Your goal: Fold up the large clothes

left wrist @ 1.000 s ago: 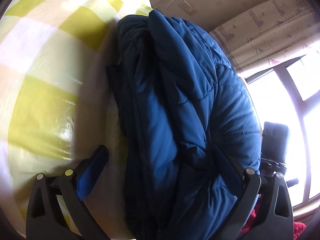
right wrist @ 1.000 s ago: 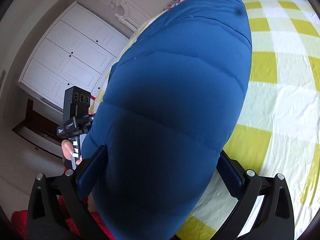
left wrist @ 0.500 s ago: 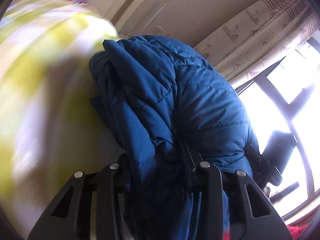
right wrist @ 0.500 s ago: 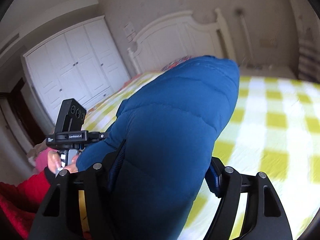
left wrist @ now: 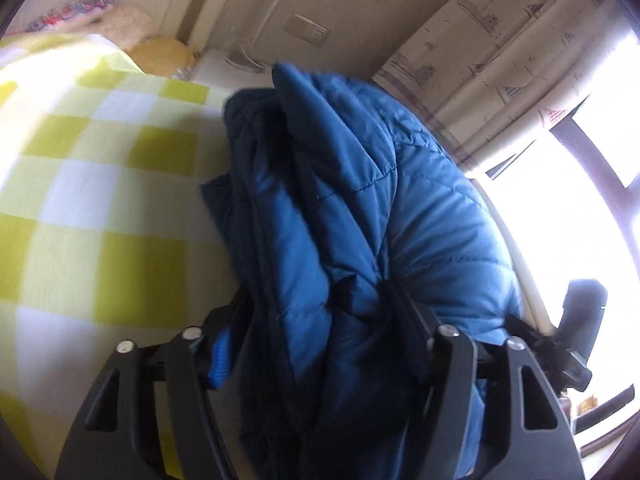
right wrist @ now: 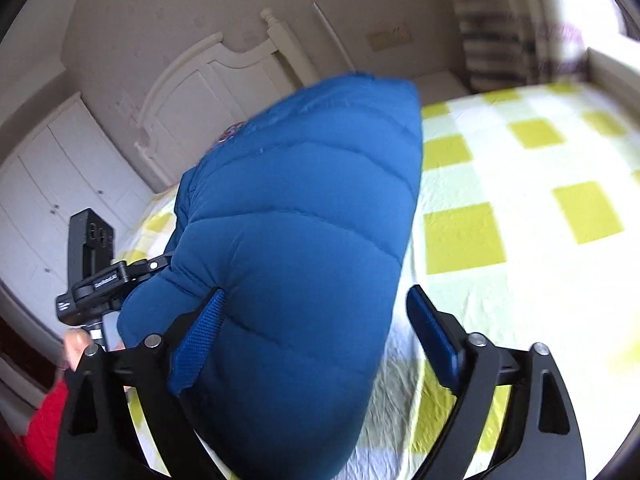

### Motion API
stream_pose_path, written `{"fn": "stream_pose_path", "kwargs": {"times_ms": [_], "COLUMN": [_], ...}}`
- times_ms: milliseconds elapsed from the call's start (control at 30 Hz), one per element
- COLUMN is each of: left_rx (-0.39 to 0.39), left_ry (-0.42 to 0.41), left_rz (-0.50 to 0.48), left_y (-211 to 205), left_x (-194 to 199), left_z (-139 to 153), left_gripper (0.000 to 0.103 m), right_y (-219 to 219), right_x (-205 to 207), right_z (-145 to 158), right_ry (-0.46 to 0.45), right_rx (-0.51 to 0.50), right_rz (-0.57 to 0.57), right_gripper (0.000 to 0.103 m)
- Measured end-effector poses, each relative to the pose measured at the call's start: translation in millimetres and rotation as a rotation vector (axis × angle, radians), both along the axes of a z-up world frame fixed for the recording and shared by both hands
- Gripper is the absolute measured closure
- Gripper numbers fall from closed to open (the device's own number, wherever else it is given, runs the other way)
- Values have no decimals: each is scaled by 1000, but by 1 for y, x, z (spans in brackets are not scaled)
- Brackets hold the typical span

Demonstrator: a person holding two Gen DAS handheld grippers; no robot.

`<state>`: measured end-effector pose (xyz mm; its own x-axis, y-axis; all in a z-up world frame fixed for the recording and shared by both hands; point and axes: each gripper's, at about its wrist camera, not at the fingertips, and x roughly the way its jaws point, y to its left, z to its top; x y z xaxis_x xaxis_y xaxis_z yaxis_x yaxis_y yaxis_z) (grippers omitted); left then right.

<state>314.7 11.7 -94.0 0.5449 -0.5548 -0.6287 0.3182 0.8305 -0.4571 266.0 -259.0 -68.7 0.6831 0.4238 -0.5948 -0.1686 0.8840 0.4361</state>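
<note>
Left wrist view shows the left gripper (left wrist: 320,344) with its jaws drawn narrow on a bunched edge of the blue puffer jacket (left wrist: 344,208), several quilted layers pinched between the fingers; beyond the grip the jacket lies doubled over itself on the yellow-and-white checked bedspread (left wrist: 100,184), near the side of the bed by the curtain (left wrist: 492,48) and window (left wrist: 580,200). Right wrist view shows the right gripper (right wrist: 316,336) with its jaws set wide, the left pad touching the jacket's smooth quilted outer side (right wrist: 304,248), the right pad standing clear of it over the bedspread (right wrist: 520,208); I judge that it holds nothing. The other handheld gripper shows at the left of this view, with the headboard (right wrist: 224,76) and wardrobe doors (right wrist: 48,184) behind. By my reading the folding is well along: the jacket is already gathered into a compact stacked bundle with no sleeve trailing in sight; what seems left is letting it go and pressing or squaring the bundle flat; whether a further fold is wanted, I cannot tell.
</note>
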Motion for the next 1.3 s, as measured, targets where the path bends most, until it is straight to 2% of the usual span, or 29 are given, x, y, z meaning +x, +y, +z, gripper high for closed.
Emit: {"fn": "stream_pose_path", "kwargs": {"times_ms": [67, 100, 167, 200, 267, 300, 333, 367, 400, 467, 500, 567, 600, 700, 767, 833, 967, 1100, 1300], "left_rx": [68, 76, 95, 130, 169, 190, 229, 271, 358, 511, 535, 534, 516, 409, 364, 352, 432, 452, 455], "left_ry": [-58, -73, -114, -137, -155, -155, -166, -185, -226, -350, -419, -561, -607, -683, -703, -709, -640, -546, -491], "left_rz": [58, 78, 126, 157, 204, 216, 222, 228, 252, 313, 328, 351, 354, 314, 313, 337, 359, 337, 325], "left_y": [4, 3, 0, -3, -1, 6, 4, 4, 2, 0, 0, 2, 1, -3, -6, -12, -36, -46, -48], "left_x": [-14, -22, -41, -53, -71, -84, -92, -99, -112, -148, -165, -206, -221, -260, -278, -287, -278, -263, -258], "left_z": [6, 10, 15, 13, 18, 20, 24, 29, 39, 68, 81, 110, 122, 149, 155, 151, 127, 97, 80], "left_gripper": [24, 24, 23, 20, 19, 19, 19, 18, 17, 13, 4, 2, 2, 2, 2, 2, 2, 2, 2], "right_y": [12, 23, 54, 74, 120, 137, 152, 158, 153, 147, 139, 114, 101, 62, 50, 46, 44, 62, 70], "right_x": [-17, -25, -31, -34, -27, -26, -27, -32, -36, -64, -81, -103, -112, -135, -141, -147, -150, -151, -151], "right_z": [24, 33, 45, 46, 31, 24, 21, 22, 23, 37, 45, 67, 78, 107, 120, 122, 104, 72, 59], "right_ry": [-88, -136, -208, -223, -201, -211, -228, -208, -189, -215, -244, -315, -340, -406, -446, -439, -325, -258, -240], "right_rx": [-139, -161, -204, -263, -457, -558, -613, -604, -572, -522, -501, -437, -391, -294, -252, -236, -346, -466, -493], "right_rz": [-98, -95, -16, 12, 90, 89, 85, 119, 165, 227, 222, 161, 129, 9, -76, -113, -153, -141, -126], "right_gripper": [12, 12, 12, 12, 10, 9, 9, 9, 9, 9, 9, 9, 9, 7, 5, 5, 5, 5, 5]}}
